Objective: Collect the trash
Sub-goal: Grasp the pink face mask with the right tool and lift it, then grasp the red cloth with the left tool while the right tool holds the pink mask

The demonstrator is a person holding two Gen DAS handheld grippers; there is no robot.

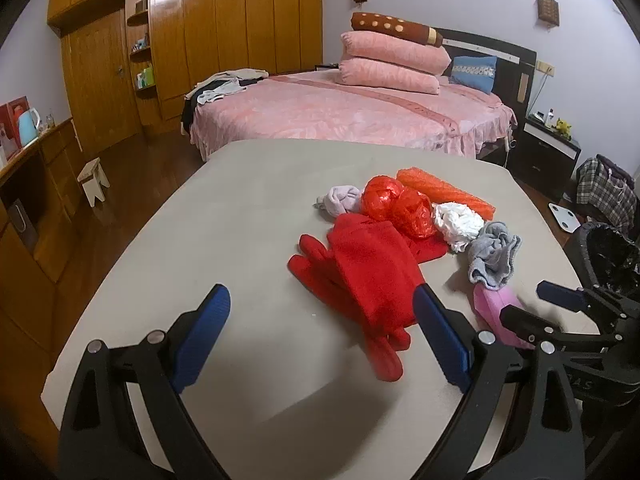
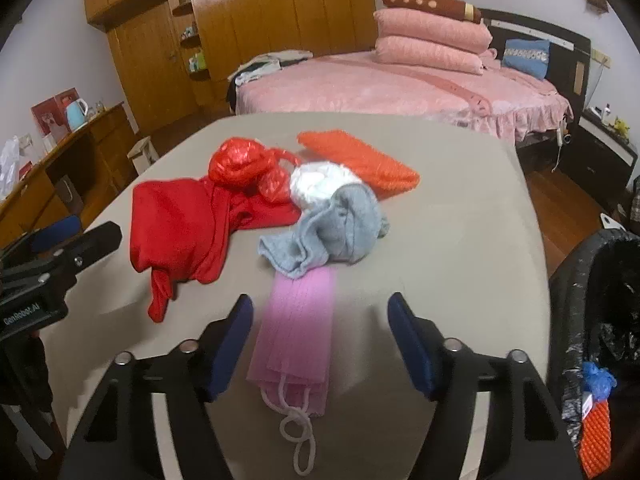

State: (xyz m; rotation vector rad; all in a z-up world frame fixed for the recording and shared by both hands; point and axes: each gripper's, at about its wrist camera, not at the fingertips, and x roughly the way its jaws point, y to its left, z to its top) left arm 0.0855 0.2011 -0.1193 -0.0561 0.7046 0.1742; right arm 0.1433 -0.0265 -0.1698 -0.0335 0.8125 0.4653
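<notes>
Right wrist: pleated pink mask (image 2: pixel 300 320), crumpled grey sock (image 2: pixel 336 232)

A bedroom seen from above a beige table (image 1: pixel 248 208). At twelve o'clock, beyond the table, stands a bed with a pink cover (image 1: pixel 344 108); two pink pillows (image 1: pixel 394 62) are stacked near its dark headboard (image 1: pixel 496 50), a brown dotted bolster (image 1: pixel 394 26) lies on top of them, and a blue cushion (image 1: pixel 474 70) leans just beside them. A wooden wardrobe (image 1: pixel 224 24) fills the wall at eleven o'clock. At nine o'clock a light blue kettle (image 1: pixel 27 123) sits on a wooden sideboard (image 1: pixel 36 184), with a small pale stool (image 1: pixel 94 178) on the floor nearby. A dark nightstand (image 1: pixel 548 156) stands at two o'clock.
</notes>
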